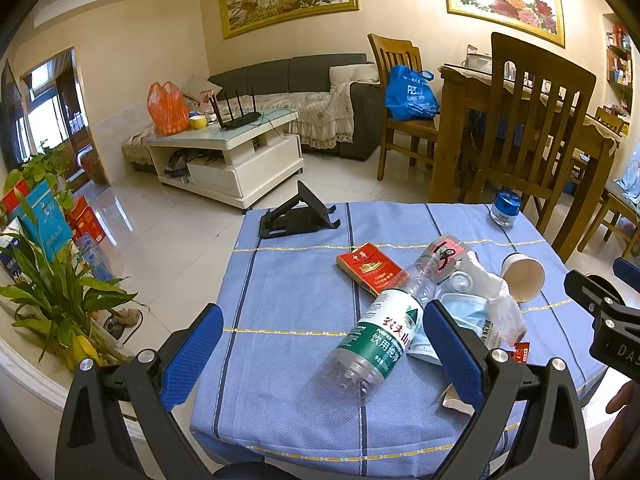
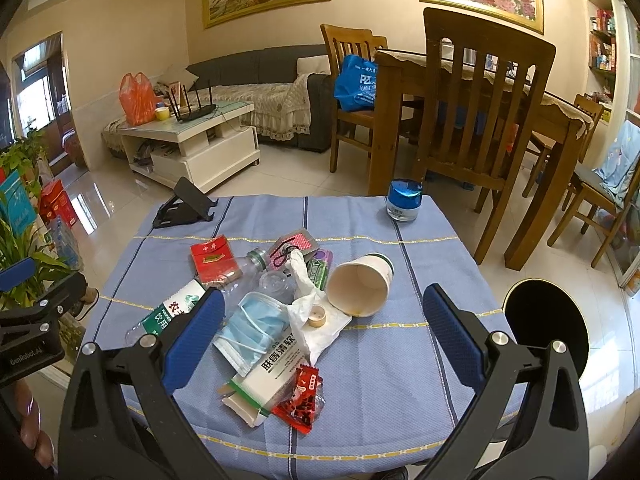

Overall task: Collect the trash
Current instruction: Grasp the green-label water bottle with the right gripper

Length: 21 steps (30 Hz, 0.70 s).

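**Trash heaped mid-surface, both tongs open and empty above the near edge**

Both tongs hang over the near edge of the surface [image 2: 400,360] with their jaws spread wide and nothing in them. Nearest the right tongs [image 2: 324,322] lie a red candy wrapper [image 2: 302,398] and a white tissue pack [image 2: 266,376], close to the near edge and just left of the gap between the jaws. Beyond them sit a blue face mask [image 2: 250,326] and crumpled tissue [image 2: 316,312]. A tipped paper cup [image 2: 360,286] has its mouth turned toward these tongs.

The left tongs [image 1: 320,344] straddle the base of a plastic bottle [image 1: 376,336]. Its long axis runs from the near edge away toward the far right corner, cap end farthest, so the left tongs look nearer to it and would need turning to close across its body. A black bin [image 2: 546,328] stands on the floor off the right edge, nearer the right tongs.
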Tool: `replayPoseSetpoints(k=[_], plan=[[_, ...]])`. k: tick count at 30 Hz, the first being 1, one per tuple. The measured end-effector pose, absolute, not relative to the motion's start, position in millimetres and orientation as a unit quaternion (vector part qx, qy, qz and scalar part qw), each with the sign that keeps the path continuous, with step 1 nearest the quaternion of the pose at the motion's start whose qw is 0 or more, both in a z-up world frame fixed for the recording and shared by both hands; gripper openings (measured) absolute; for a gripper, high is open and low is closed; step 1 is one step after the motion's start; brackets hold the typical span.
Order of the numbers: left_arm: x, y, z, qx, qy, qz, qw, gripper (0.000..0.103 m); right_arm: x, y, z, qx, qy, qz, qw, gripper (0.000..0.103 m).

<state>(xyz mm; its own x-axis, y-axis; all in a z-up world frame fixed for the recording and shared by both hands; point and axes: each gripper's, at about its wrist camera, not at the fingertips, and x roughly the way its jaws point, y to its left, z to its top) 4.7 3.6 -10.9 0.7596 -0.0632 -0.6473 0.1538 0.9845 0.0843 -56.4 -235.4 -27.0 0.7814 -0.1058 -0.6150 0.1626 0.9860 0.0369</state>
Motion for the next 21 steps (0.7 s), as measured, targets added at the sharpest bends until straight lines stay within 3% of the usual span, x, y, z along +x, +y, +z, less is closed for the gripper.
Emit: replayPoseSetpoints(k=[8,14,21], plan=[[26,38,-25,0.074,0.365,-0.014,0.928,0.097,-39,-226,-37,0.099,0.362,0.026,0.926,0.098],[50,109,-37,0.029,0.385,0.03,0.922,0.097,19,-201,-89,0.302,0.508,0.211,0.779,0.098],[56,165,-50,-0.003,0.395,0.064,0.917,0.097,65,-171,-123,0.346,0.557,0.192,0.73,0.095]])
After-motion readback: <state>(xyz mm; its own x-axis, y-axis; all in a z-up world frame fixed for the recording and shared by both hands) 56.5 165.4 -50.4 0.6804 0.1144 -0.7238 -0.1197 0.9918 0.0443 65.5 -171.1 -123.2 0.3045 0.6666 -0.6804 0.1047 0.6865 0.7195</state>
